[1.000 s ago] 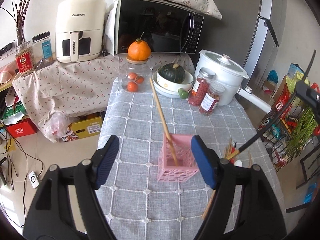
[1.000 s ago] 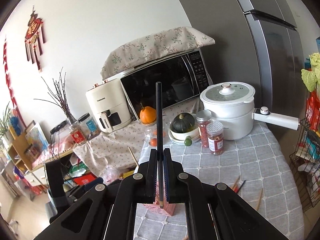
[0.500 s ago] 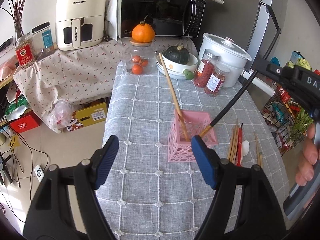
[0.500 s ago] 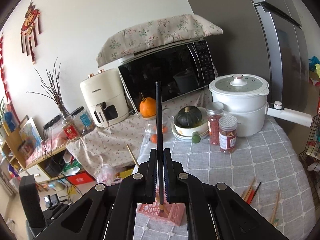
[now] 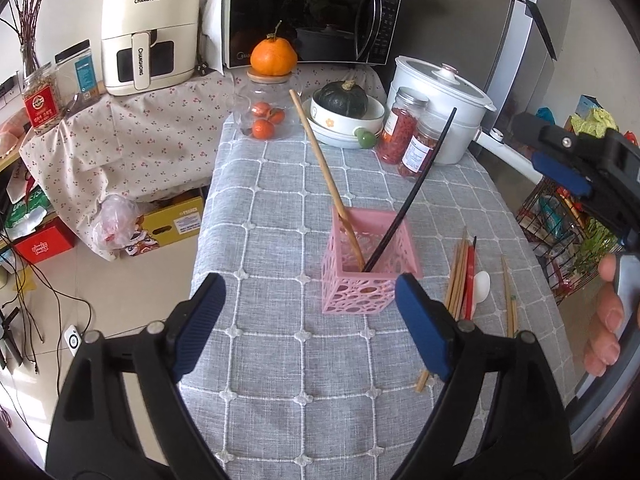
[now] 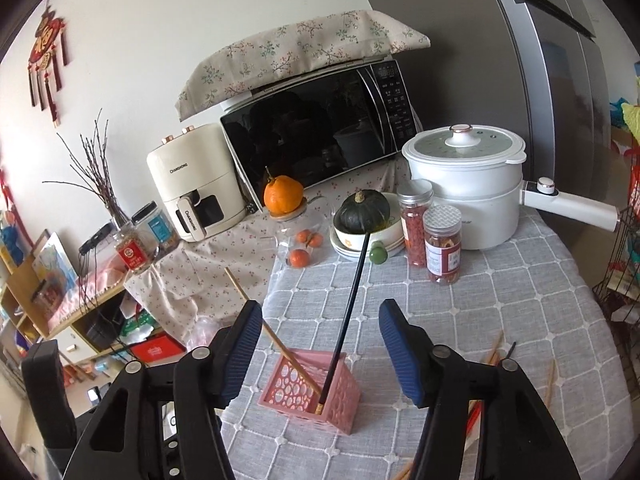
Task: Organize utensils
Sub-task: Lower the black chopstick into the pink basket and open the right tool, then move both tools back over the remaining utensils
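Observation:
A pink lattice holder (image 5: 370,260) (image 6: 310,390) stands on the grey checked tablecloth. A wooden chopstick (image 5: 326,178) (image 6: 272,328) and a black chopstick (image 5: 414,188) (image 6: 348,312) lean inside it. My right gripper (image 6: 320,346) hangs over the holder, its jaws opening; the black chopstick stands free between them, touching neither pad. My left gripper (image 5: 308,320) sits just in front of the holder, jaws opening, with nothing in them. More wooden chopsticks (image 5: 456,276), a red one and a white spoon (image 5: 480,284) lie to the right of the holder.
At the table's far end stand a glass jar (image 5: 264,116) with an orange on top, bowls with a green squash (image 5: 344,98), two spice jars (image 5: 404,132) and a white cooker (image 5: 440,104). A microwave (image 5: 304,16) and an air fryer (image 5: 148,24) sit behind. A wire rack (image 5: 560,232) is at right.
My right gripper went from shut on the black chopstick to open, leaving it leaning in the pink holder. The left gripper's jaws widened a little.

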A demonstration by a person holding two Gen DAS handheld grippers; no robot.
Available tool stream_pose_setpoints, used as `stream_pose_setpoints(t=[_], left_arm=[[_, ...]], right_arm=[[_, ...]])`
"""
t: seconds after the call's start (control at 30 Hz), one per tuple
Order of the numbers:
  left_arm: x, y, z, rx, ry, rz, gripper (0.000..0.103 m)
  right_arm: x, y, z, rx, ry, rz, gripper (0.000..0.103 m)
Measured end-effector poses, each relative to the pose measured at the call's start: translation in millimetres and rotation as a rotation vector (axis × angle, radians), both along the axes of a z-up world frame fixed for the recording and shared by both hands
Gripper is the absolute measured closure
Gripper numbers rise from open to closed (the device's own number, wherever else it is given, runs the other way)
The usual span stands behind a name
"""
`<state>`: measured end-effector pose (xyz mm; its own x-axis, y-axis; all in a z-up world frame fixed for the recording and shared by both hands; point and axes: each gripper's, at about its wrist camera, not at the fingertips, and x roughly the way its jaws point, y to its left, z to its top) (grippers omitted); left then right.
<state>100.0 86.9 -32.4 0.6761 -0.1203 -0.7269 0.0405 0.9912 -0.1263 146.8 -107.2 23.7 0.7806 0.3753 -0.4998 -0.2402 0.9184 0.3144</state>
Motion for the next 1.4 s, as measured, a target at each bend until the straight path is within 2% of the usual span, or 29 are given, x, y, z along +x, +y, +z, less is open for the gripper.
stream_pose_setpoints(t=[0.13, 0.23, 0.5, 0.8, 1.1, 1.13, 1.2, 1.27, 1.3, 1.37, 1.4], left_arm=[[-2, -5, -3, -0.014, 0.023, -0.010, 0.010], [-4, -11, -6, -0.007, 0.044, -0.023, 0.008], [-7, -30, -14, 0.008, 0.094, -0.067, 0.007], [-1, -73, -23, 0.048, 0.140, -0.148, 0.007], [23, -123, -37, 0.049, 0.206, -0.213, 0.007], [28, -129, -40, 0.044, 0.213, -0.217, 0.009], [38, -143, -45, 0.032, 0.228, -0.233, 0.023], [50, -158, -53, 0.037, 0.251, -0.258, 0.051], [56, -165, -58, 0.046, 0.261, -0.269, 0.058], [67, -178, -67, 0.071, 0.283, -0.291, 0.080], [73, -183, -72, 0.076, 0.291, -0.298, 0.084]], right_arm=[[-13, -21, 4, -0.030, -0.002, -0.030, 0.022], [-17, -39, -1, -0.059, 0.038, -0.060, 0.019], [-24, -94, -24, -0.130, 0.143, -0.145, 0.016], [-24, -147, -64, -0.174, 0.325, -0.222, 0.015], [-18, -170, -87, -0.201, 0.441, -0.247, 0.015], [-17, -171, -89, -0.209, 0.447, -0.244, 0.015], [-15, -174, -90, -0.225, 0.455, -0.245, 0.015], [-12, -180, -91, -0.230, 0.460, -0.251, 0.015], [-10, -183, -92, -0.227, 0.462, -0.255, 0.015], [-9, -190, -93, -0.213, 0.468, -0.267, 0.015], [-8, -194, -94, -0.204, 0.474, -0.270, 0.015]])
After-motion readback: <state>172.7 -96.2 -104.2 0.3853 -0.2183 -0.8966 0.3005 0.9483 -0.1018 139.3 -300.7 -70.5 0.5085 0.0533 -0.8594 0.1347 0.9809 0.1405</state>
